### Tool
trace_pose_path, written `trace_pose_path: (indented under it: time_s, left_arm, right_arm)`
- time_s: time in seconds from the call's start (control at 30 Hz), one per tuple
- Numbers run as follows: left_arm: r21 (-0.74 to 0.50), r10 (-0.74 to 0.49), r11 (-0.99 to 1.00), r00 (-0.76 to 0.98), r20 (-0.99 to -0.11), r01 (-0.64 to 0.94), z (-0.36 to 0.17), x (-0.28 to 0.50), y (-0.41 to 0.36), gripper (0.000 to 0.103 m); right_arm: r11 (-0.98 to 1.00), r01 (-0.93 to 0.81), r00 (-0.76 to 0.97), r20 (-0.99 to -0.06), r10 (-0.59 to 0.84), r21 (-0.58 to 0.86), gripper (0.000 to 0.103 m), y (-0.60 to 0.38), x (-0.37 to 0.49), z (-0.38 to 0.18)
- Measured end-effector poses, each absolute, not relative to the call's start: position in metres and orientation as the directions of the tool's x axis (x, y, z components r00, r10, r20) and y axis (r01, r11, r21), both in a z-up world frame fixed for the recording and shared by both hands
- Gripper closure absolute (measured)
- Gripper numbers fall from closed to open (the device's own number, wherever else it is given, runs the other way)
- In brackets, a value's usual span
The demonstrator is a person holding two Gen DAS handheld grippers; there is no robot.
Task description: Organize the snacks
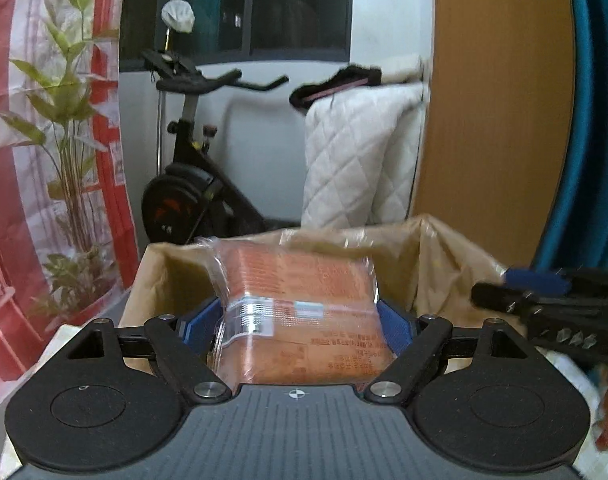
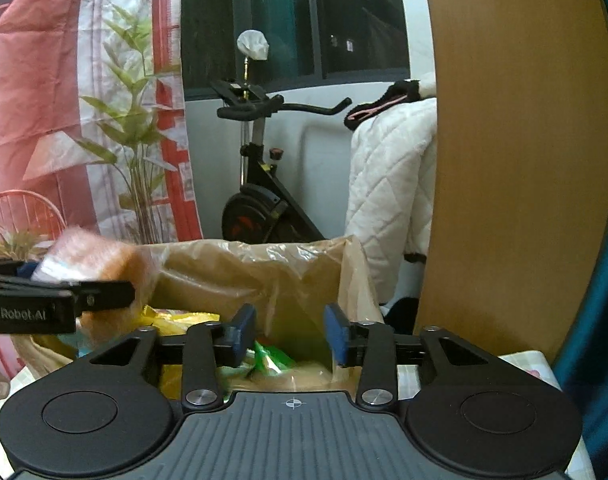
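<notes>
While our left gripper clamps the orange snack pack between its blue pads, we hold that pack above the near rim of the cardboard box, which is lined with a clear plastic bag. From the left wrist the pack fills the middle of the frame and hides the box's inside. The right wrist shows what that view cannot: down in the box lie a green wrapper and a yellow packet. Our right gripper stands about half open over the box with nothing between its pads. It also catches the left gripper from the side, at the frame's left edge, with the blurred orange pack in its jaws. The left view shows the right gripper's fingertips only at its right edge. Behind the box both views show an exercise bike, a white quilted cover, a wooden panel and a leafy plant.
</notes>
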State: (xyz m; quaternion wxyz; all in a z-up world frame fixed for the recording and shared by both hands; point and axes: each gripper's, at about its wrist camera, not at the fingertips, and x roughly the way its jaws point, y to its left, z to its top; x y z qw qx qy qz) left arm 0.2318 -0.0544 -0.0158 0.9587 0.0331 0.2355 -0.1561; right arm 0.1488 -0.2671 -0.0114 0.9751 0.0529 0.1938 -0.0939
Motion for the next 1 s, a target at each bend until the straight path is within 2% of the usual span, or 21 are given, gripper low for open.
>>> trace_pose_path:
  time_s: [0.1, 0.2, 0.23, 0.33, 0.53, 1.0]
  left_arm:
    - [0.013, -0.258, 0.955, 0.854, -0.452, 0.296, -0.011, 0.219, -0.047, 0.018]
    - [0.016, -0.268, 0.953, 0.865, -0.425, 0.303, 0.002, 0.204, -0.040, 0.012]
    - [0.017, -0.270, 0.952, 0.868, -0.417, 0.304, 0.006, 0.199, -0.039, 0.012]
    - [0.014, -0.274, 0.952, 0.873, -0.403, 0.305, 0.020, 0.186, -0.035, 0.011]
    - [-0.045, -0.296, 0.952, 0.879, -0.373, 0.301, 0.040, 0.155, -0.024, 0.009]
    - [-0.073, -0.240, 0.971, 0.903, -0.357, 0.229, 0.056, 0.115, -0.015, 0.008]
  right_arm:
    - [0.978, 0.198, 0.913, -0.376, -0.160, 0.064, 0.039, -0.263, 0.138, -0.007]
    - [0.981, 0.186, 0.916, -0.370, -0.154, 0.054, 0.030, -0.259, 0.126, 0.002]
    - [0.981, 0.184, 0.917, -0.369, -0.151, 0.058, 0.023, -0.259, 0.120, 0.005]
    - [0.980, 0.183, 0.924, -0.355, -0.143, 0.081, 0.010, -0.256, 0.106, 0.015]
    - [0.980, 0.172, 0.932, -0.337, -0.131, 0.095, 0.001, -0.244, 0.077, 0.033]
    - [0.970, 0.227, 0.933, -0.307, -0.190, 0.087, 0.001, -0.217, 0.034, 0.050]
